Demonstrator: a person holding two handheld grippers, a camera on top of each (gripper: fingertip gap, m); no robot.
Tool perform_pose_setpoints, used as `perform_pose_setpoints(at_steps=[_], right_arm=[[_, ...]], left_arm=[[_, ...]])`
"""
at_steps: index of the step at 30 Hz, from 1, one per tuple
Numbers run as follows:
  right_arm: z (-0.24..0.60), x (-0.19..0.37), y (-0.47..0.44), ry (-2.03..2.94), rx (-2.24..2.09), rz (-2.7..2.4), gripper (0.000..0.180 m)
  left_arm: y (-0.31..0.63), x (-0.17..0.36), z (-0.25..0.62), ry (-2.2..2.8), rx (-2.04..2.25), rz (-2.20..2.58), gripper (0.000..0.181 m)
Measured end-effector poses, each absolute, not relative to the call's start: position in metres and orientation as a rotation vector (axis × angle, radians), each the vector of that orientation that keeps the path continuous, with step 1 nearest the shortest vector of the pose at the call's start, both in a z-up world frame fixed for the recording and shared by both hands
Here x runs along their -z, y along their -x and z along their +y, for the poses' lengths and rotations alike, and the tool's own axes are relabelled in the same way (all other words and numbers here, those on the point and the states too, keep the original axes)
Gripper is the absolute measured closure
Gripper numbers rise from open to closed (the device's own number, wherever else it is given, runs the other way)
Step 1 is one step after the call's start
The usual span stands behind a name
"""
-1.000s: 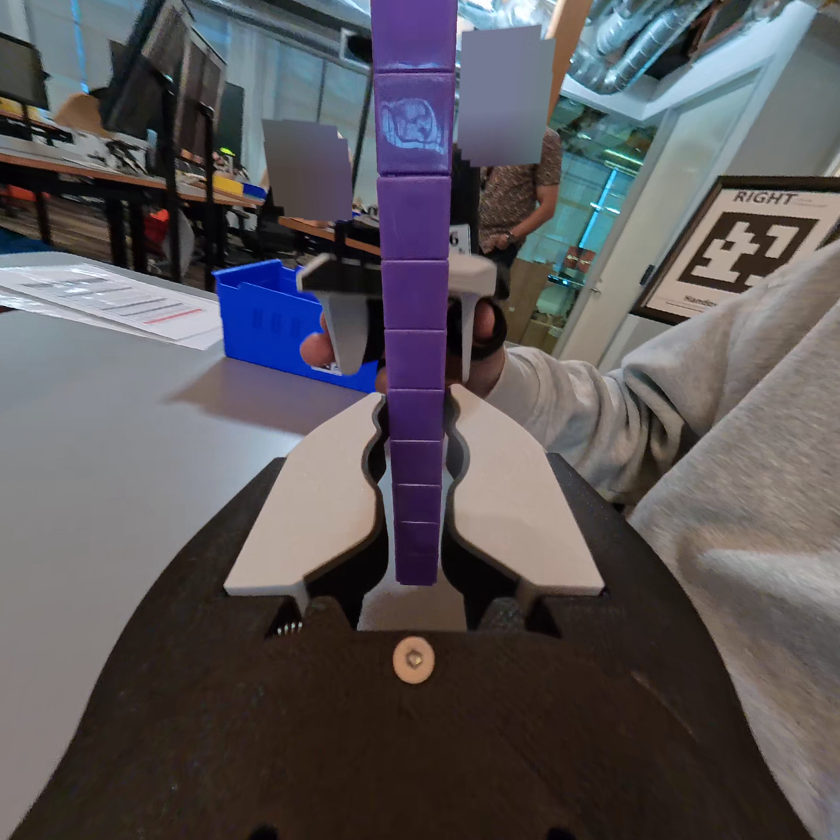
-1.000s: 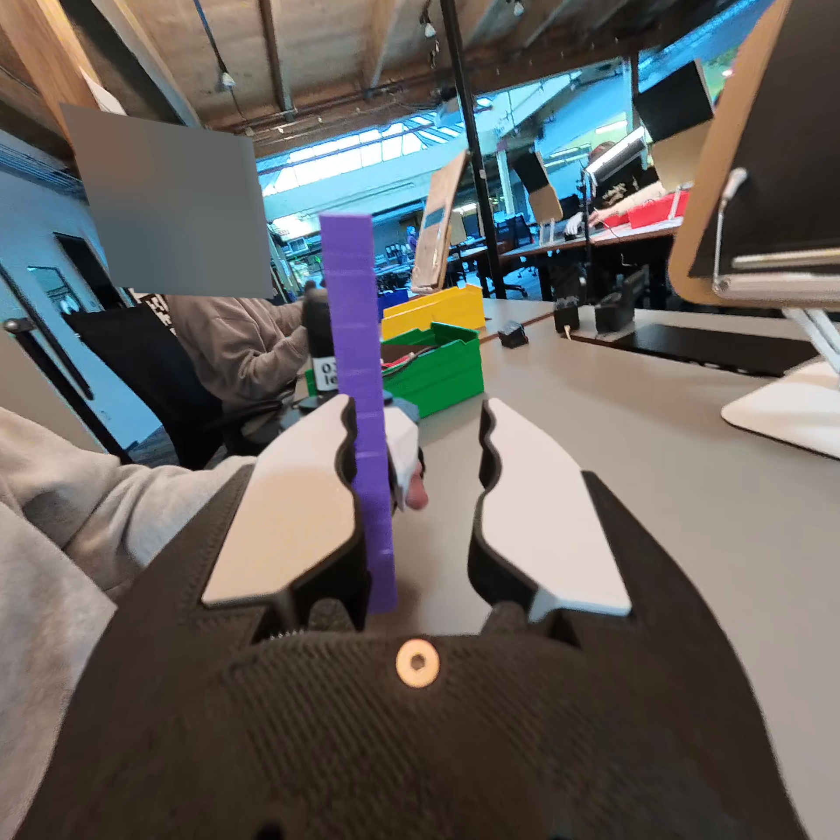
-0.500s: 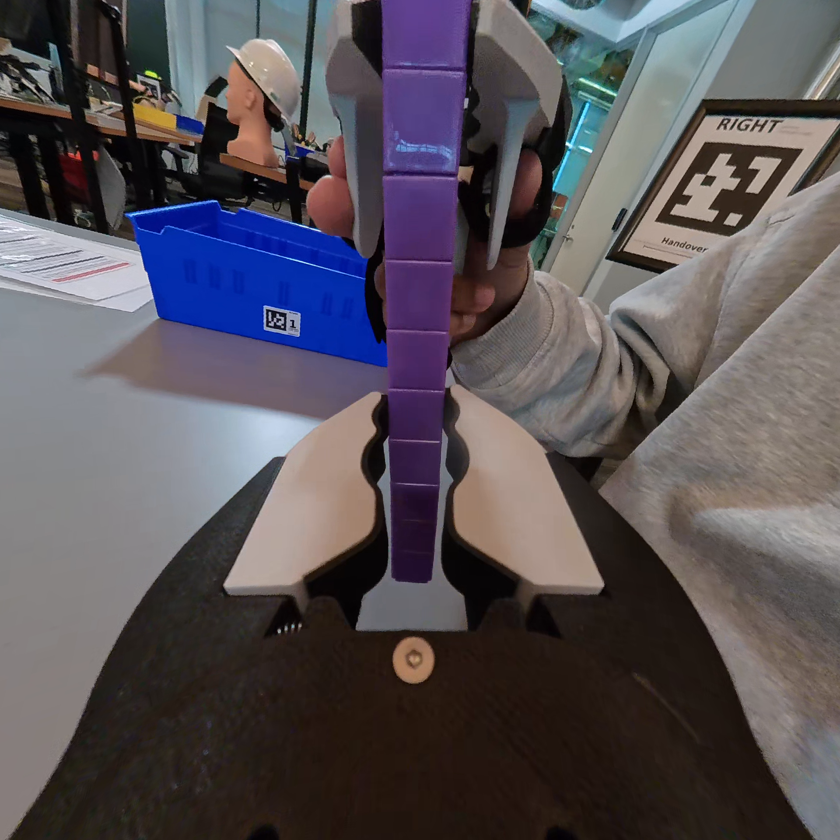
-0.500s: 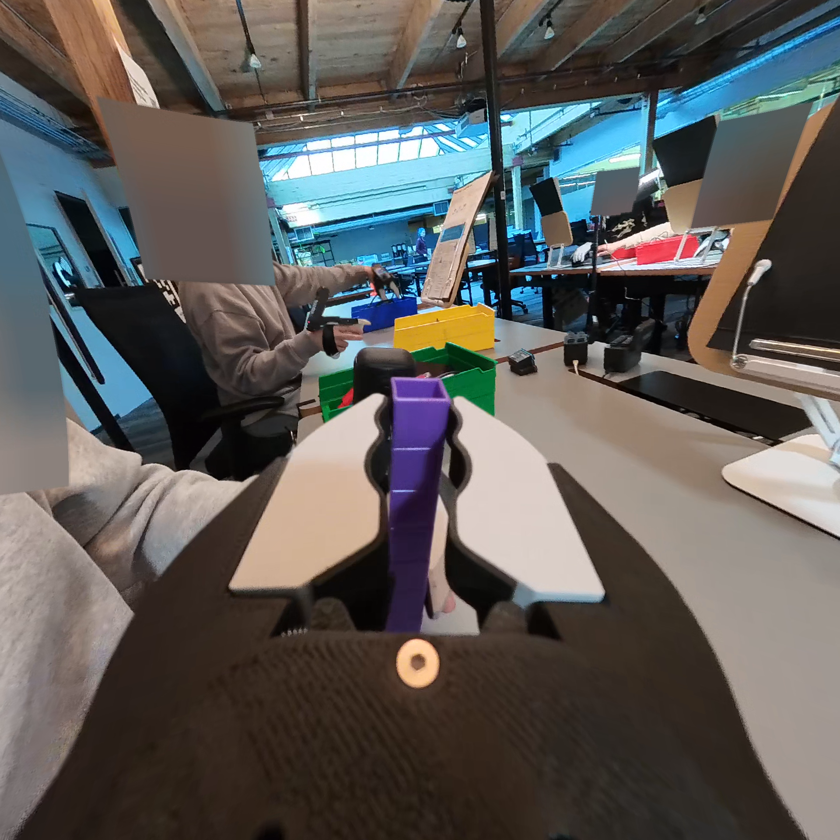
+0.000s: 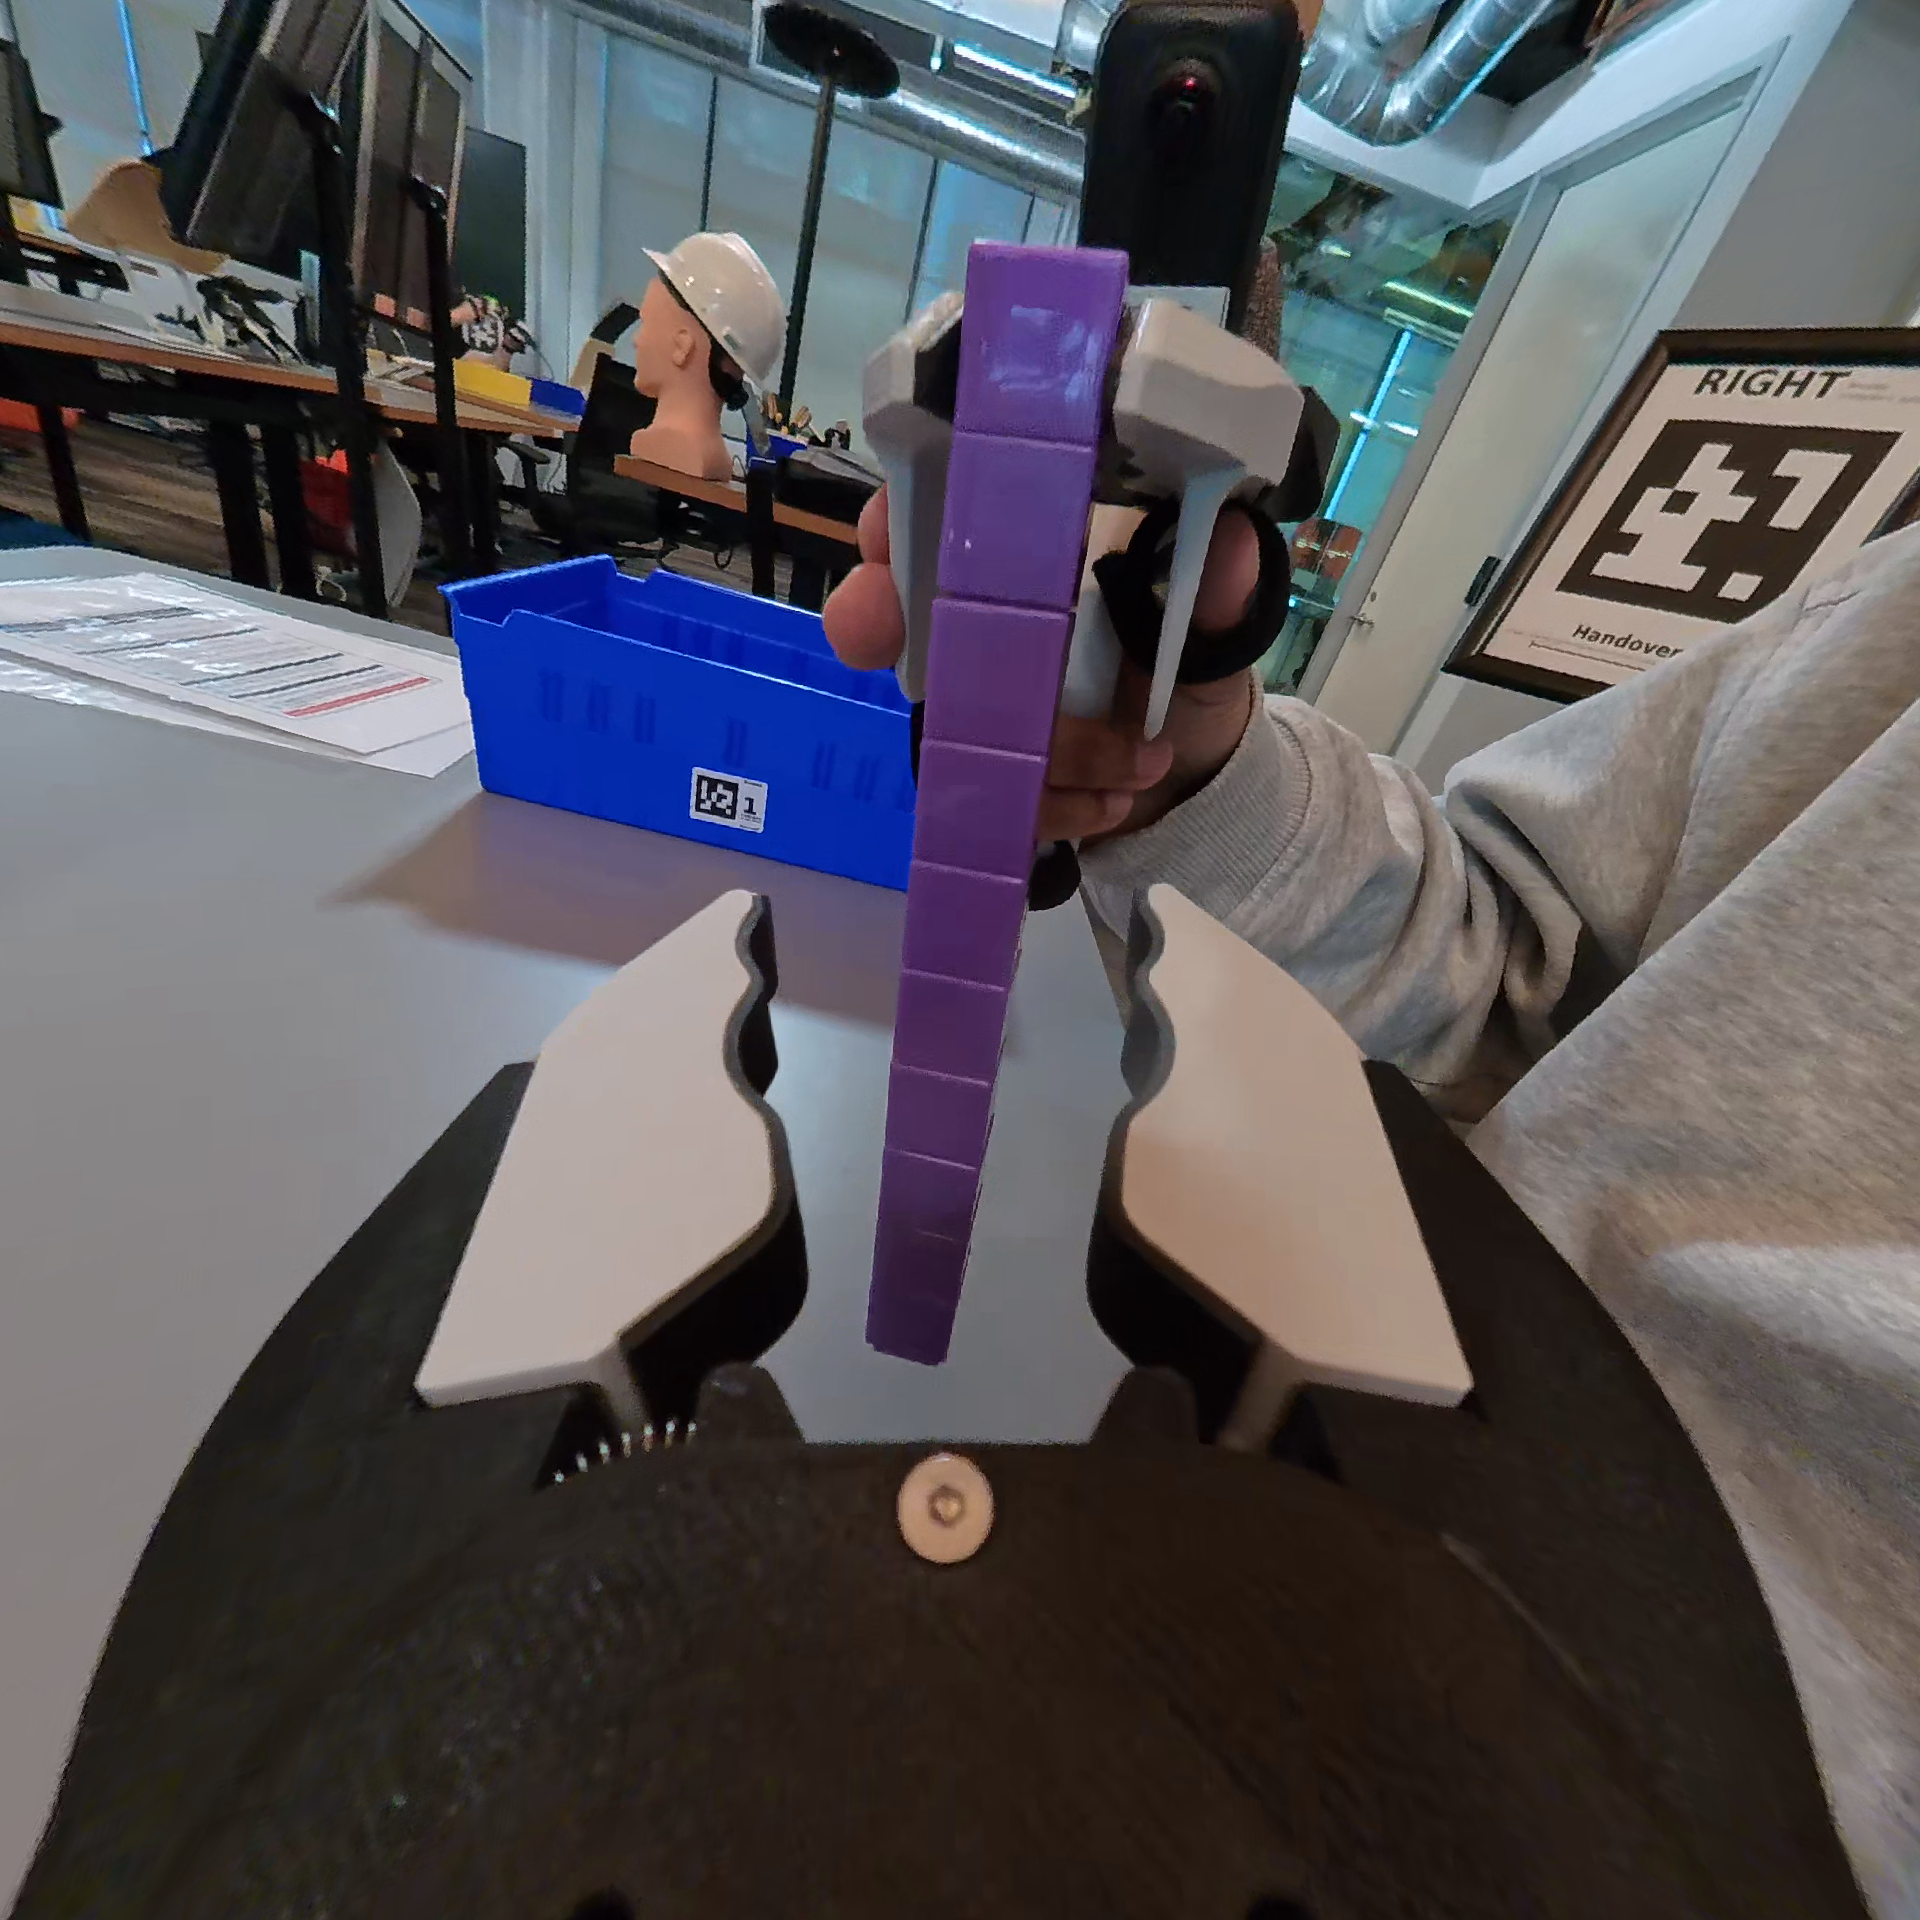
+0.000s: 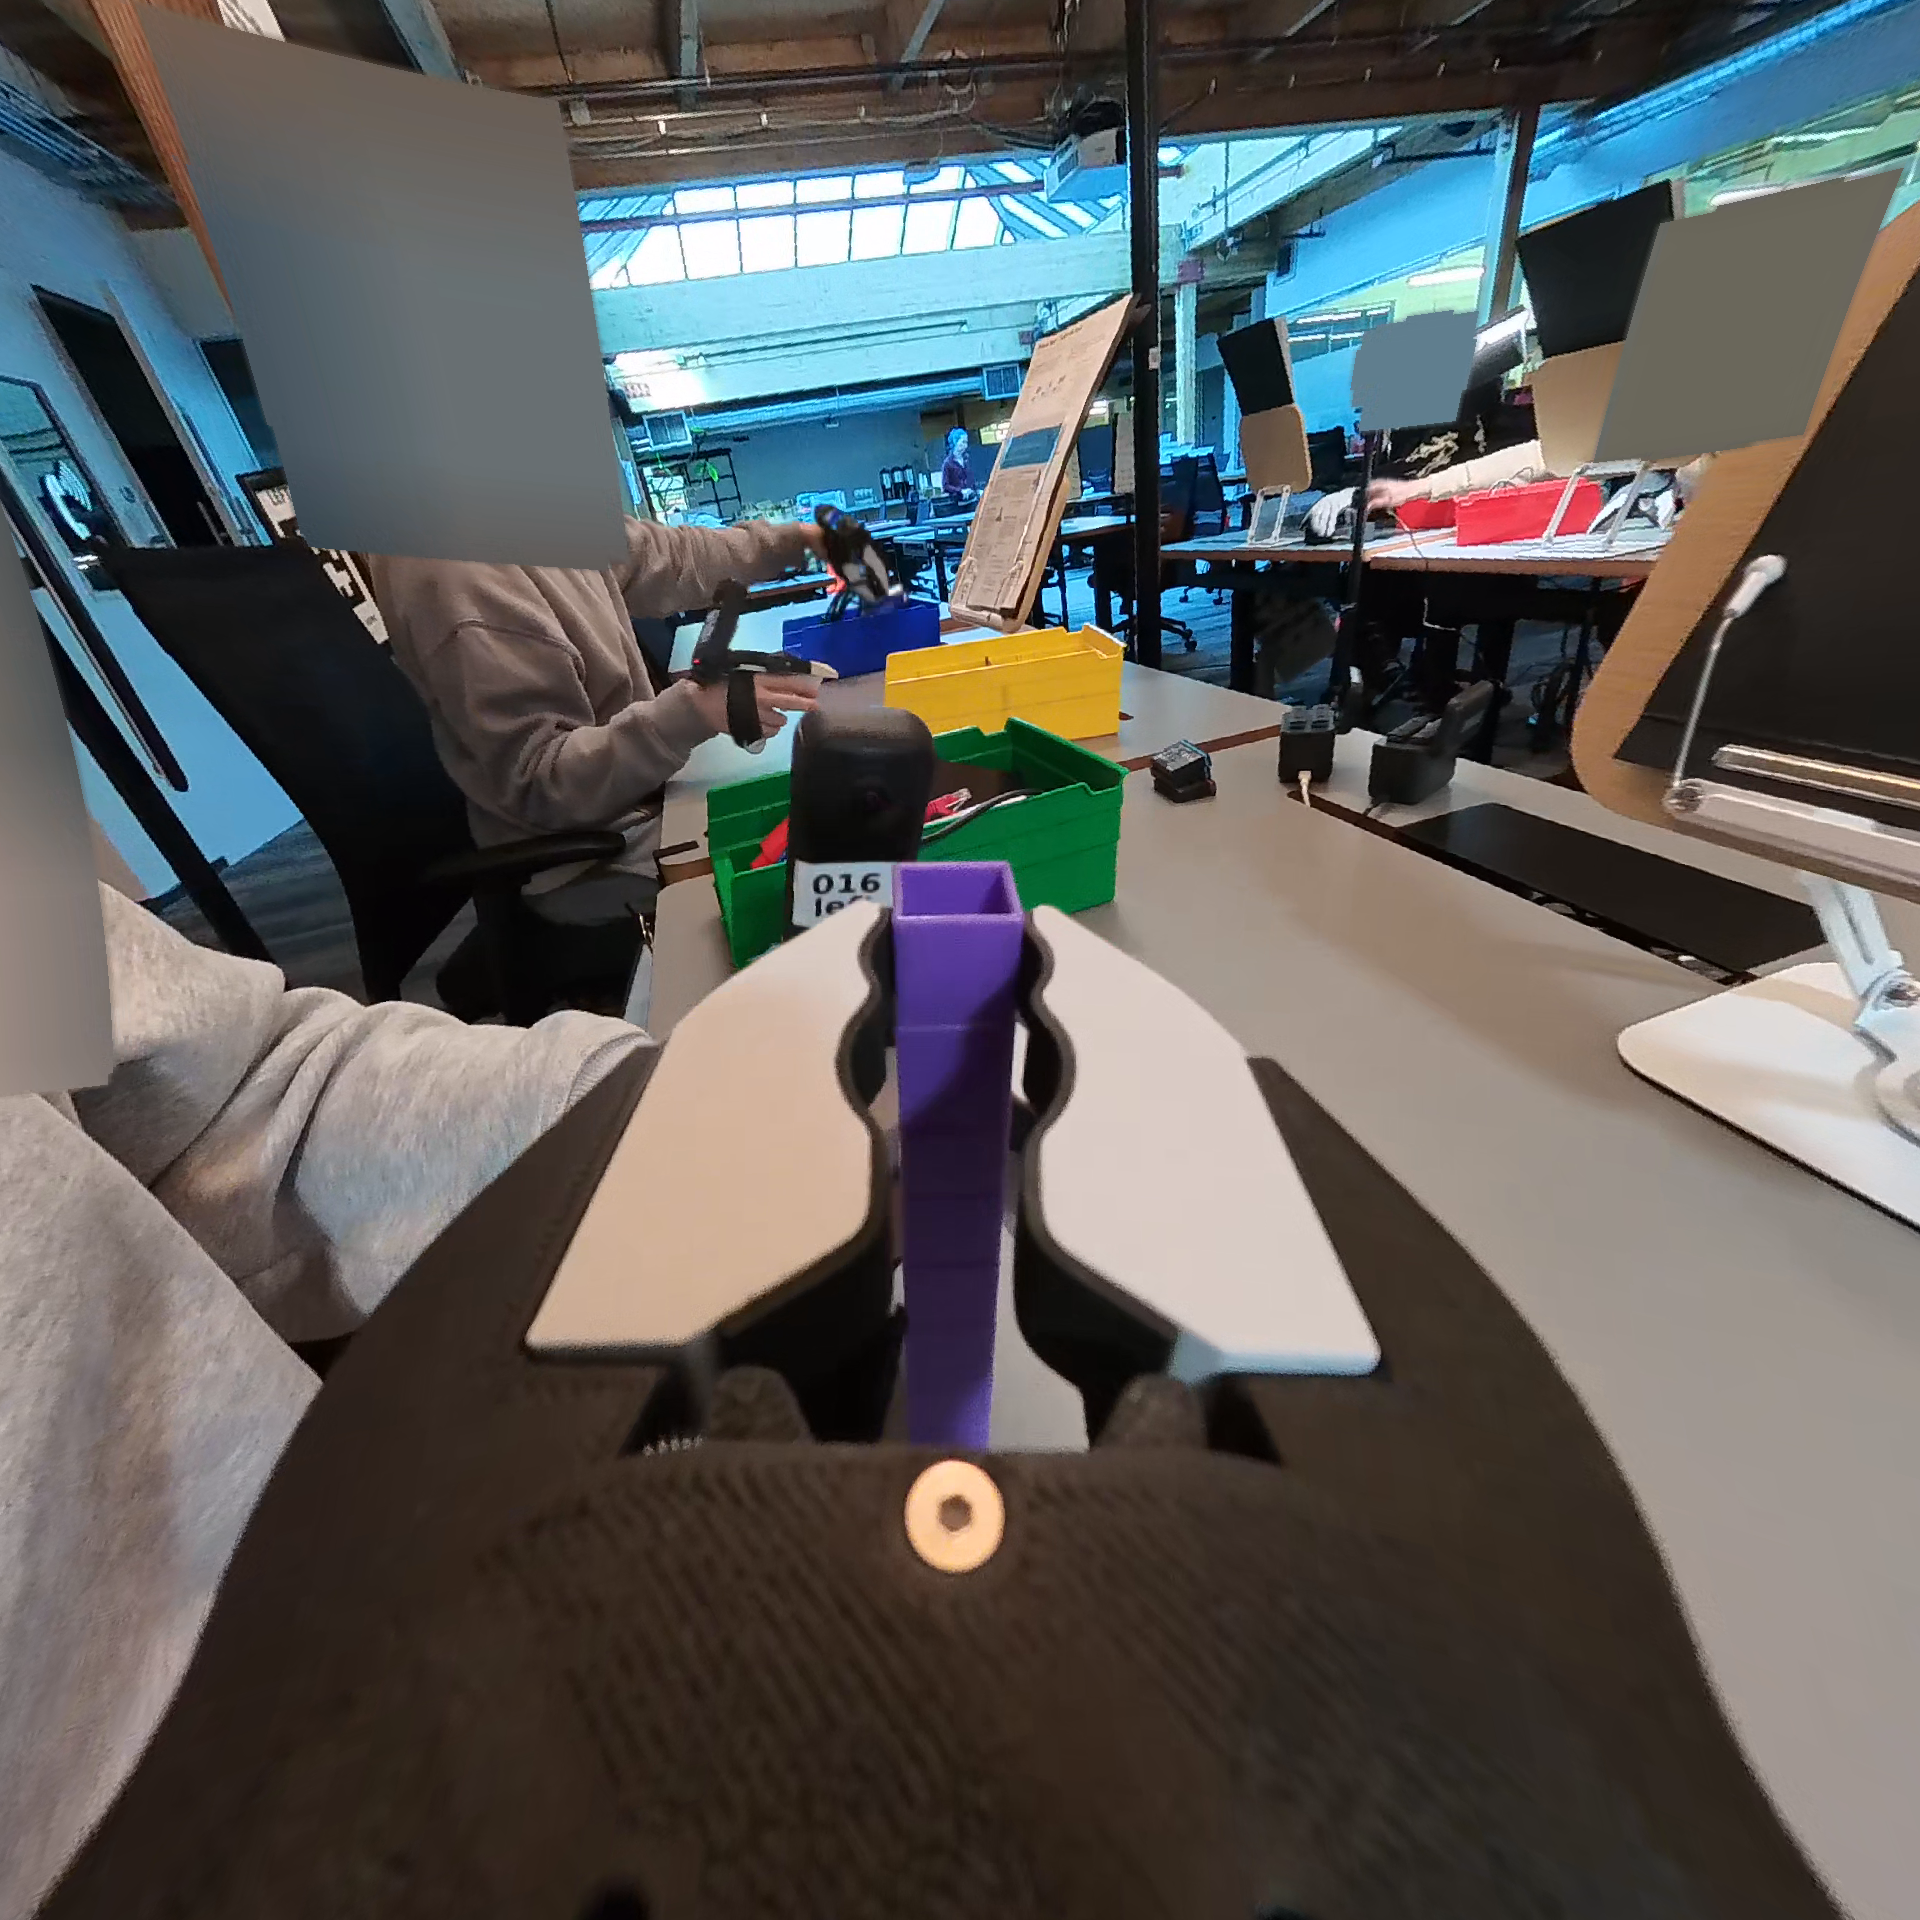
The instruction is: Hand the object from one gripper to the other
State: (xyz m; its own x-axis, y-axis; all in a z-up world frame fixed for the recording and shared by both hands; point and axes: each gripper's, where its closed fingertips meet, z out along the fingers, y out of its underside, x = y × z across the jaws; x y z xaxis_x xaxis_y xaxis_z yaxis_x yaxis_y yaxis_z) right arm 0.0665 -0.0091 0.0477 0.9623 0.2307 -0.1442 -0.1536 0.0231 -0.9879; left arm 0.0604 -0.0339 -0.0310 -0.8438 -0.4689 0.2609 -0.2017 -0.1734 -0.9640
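Note:
The object is a long purple bar of joined cubes (image 5: 982, 810), held upright above the grey table. In the left wrist view my left gripper (image 5: 951, 935) is open, its white fingers standing apart on either side of the bar's lower end without touching it. My right gripper (image 5: 1039, 343) shows beyond it, shut on the bar's upper end. In the right wrist view the right gripper (image 6: 951, 935) is shut on the purple bar (image 6: 954, 1122), whose hollow square end sticks out past the fingertips.
A blue bin (image 5: 675, 717) stands on the grey table (image 5: 229, 987) beyond the left gripper, with a printed sheet (image 5: 229, 665) at the left. In the right wrist view a green bin (image 6: 1039, 821), a yellow bin (image 6: 1003, 681) and a monitor stand base (image 6: 1766, 1081) sit on the table. The left gripper's tips are roughly 8 cm from the right gripper's.
The right gripper moved onto the bar's upper end and shut on it. The left gripper, shut on the bar's lower end before, has opened, and the bar now hangs from the right gripper.

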Motion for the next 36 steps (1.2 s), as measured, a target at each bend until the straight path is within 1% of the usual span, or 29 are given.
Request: perform_pose_setpoints(at_steps=[6,11,15,20,24,28,30,32,36], right_arm=[[-0.006,-0.042,-0.057,1.559,-0.31,-0.099,0.157],[-0.004,-0.039,-0.051,1.574,-0.333,-0.115,0.157],[-0.003,-0.038,-0.047,1.579,-0.356,-0.124,0.157],[-0.002,-0.038,-0.042,1.59,-0.369,-0.141,0.157],[-0.001,-0.037,-0.041,1.592,-0.373,-0.137,0.157],[-0.002,-0.04,-0.043,1.571,-0.38,-0.126,0.157],[-0.002,-0.044,-0.048,1.546,-0.364,-0.108,0.144],[-0.004,-0.045,-0.052,1.534,-0.356,-0.093,0.134],[-0.004,-0.04,-0.059,1.534,-0.349,-0.078,0.129]], left_arm=[[-0.055,0.023,-0.039,0.736,2.147,1.896,0.125],[-0.053,0.011,-0.038,0.72,2.171,1.857,0.132],[-0.051,0.005,-0.037,0.704,2.177,1.849,0.147],[-0.051,-0.003,-0.035,0.702,2.188,1.817,0.146],[-0.047,-0.005,-0.037,0.677,2.187,1.834,0.156],[-0.049,-0.007,-0.036,0.68,2.152,1.828,0.157],[-0.051,-0.008,-0.033,0.692,2.138,1.817,0.157],[-0.051,-0.01,-0.029,0.702,2.146,1.8,0.157],[-0.052,-0.02,-0.016,0.732,2.198,1.724,0.157]])
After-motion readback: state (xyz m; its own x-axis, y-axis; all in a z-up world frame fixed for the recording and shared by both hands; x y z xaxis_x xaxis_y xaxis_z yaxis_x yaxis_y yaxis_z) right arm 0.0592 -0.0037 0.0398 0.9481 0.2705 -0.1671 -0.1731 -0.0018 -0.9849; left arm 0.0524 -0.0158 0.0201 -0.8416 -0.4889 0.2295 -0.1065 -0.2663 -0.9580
